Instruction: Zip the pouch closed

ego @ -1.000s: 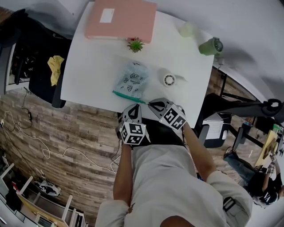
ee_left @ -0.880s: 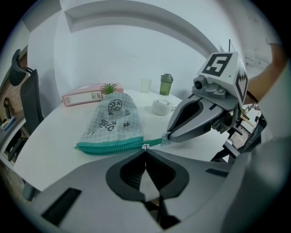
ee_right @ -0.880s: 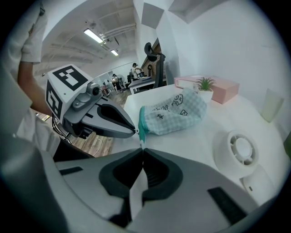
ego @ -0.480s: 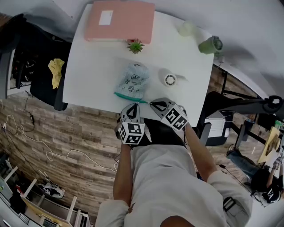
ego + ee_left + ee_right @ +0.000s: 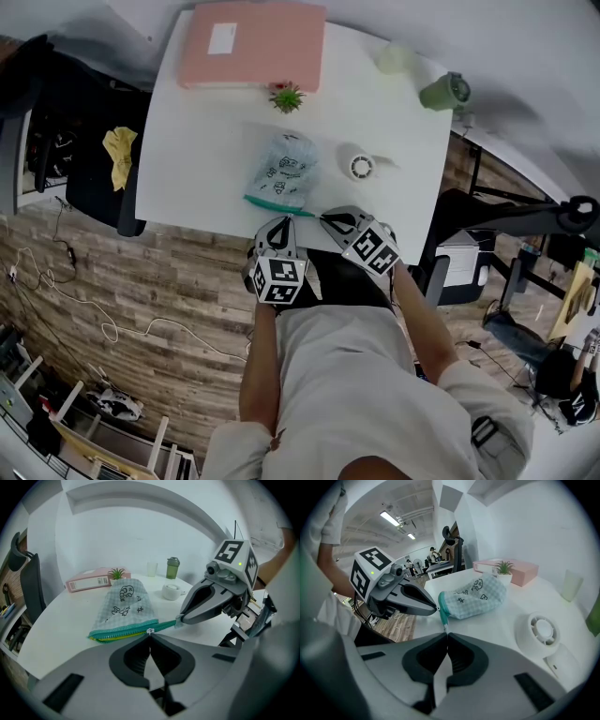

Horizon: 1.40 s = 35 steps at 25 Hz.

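Note:
A checked pale-blue pouch (image 5: pixel 281 171) with a teal zipper lies on the white table (image 5: pixel 202 141) near its front edge. In the left gripper view the pouch (image 5: pixel 124 603) shows yellow lining left of the zipper pull (image 5: pixel 150 631). My left gripper (image 5: pixel 150 633) is shut on that pull. My right gripper (image 5: pixel 180 620) is shut on the teal end tab of the zipper. In the right gripper view my right gripper (image 5: pixel 446 632) pinches the tab, and the left gripper (image 5: pixel 436 608) sits close by at the pouch (image 5: pixel 477 595).
A pink box (image 5: pixel 253 42) and a small plant (image 5: pixel 286 96) stand at the table's back. A white round device (image 5: pixel 358 167) sits right of the pouch. A pale cup (image 5: pixel 396 61) and green bottle (image 5: pixel 443 92) are far right. A black chair (image 5: pixel 94 159) stands left.

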Available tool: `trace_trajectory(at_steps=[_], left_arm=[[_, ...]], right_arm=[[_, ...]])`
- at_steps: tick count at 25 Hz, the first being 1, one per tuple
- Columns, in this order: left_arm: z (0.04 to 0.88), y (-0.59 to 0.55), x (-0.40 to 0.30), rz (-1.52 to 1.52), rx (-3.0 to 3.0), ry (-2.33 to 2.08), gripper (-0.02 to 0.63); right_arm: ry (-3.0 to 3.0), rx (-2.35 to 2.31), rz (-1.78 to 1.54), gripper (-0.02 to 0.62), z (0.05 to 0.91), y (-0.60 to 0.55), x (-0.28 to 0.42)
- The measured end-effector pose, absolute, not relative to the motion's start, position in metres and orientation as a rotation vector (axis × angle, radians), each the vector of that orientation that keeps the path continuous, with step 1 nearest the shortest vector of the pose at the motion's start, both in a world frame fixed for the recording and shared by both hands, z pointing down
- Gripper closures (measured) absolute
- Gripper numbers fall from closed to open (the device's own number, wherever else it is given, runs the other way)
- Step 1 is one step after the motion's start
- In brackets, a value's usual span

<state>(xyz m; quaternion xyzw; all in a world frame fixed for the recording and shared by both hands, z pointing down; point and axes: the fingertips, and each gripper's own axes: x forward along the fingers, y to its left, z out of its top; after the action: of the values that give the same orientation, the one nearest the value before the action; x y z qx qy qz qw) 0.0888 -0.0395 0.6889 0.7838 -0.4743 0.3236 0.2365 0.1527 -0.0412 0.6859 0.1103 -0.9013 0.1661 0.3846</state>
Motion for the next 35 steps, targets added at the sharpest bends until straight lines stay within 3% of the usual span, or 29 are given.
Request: trace_trajectory(at_steps=[35], left_arm=[[0.69,-0.053,0.043,0.877,2.074,-1.353,0.609]], right_arm=[[-2.253,0.405,0.472,0.592,0.689,-0.048,0.161]])
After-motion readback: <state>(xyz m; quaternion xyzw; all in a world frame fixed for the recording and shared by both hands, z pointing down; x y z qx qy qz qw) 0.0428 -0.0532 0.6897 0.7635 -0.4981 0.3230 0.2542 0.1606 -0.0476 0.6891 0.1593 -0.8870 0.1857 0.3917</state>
